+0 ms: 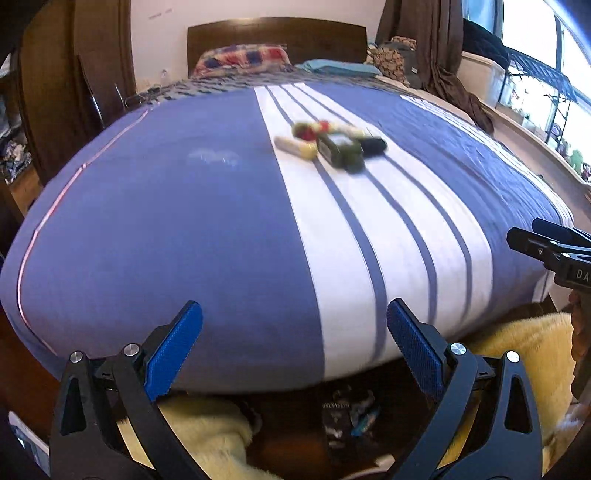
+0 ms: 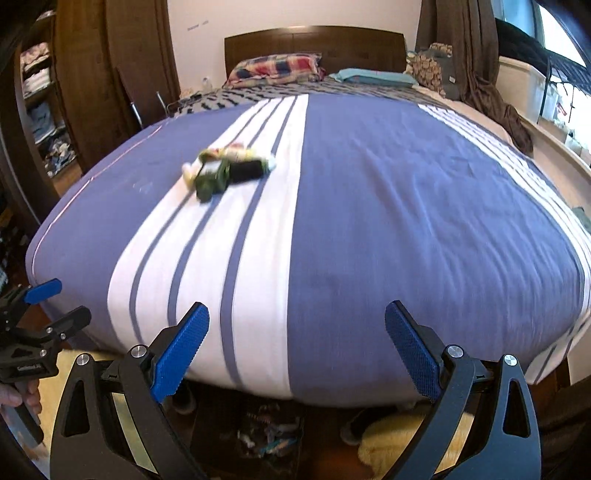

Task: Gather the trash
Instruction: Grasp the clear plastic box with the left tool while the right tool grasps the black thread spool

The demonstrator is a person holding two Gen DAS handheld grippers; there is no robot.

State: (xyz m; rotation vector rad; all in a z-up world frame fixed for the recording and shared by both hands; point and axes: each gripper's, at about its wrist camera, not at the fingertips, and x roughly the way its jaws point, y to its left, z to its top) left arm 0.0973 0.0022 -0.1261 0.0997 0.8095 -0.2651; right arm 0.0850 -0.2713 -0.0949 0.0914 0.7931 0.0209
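A small pile of trash (image 1: 332, 142) lies on the white stripe of the blue bedspread, far ahead of both grippers: a green packet (image 1: 340, 149), a black item (image 1: 373, 145), a pale tube (image 1: 295, 146) and a red and green wrapper (image 1: 310, 129). The pile is blurred in the right wrist view (image 2: 229, 170). My left gripper (image 1: 294, 345) is open and empty over the foot of the bed. My right gripper (image 2: 297, 345) is open and empty there too, and shows at the right edge of the left wrist view (image 1: 550, 247).
The bed (image 1: 166, 221) fills both views, with pillows (image 1: 240, 61) and a wooden headboard (image 1: 277, 33) at the far end. A yellow fluffy rug (image 1: 207, 432) and a dark bag (image 1: 347, 413) lie on the floor below. Wooden wardrobe at left, window at right.
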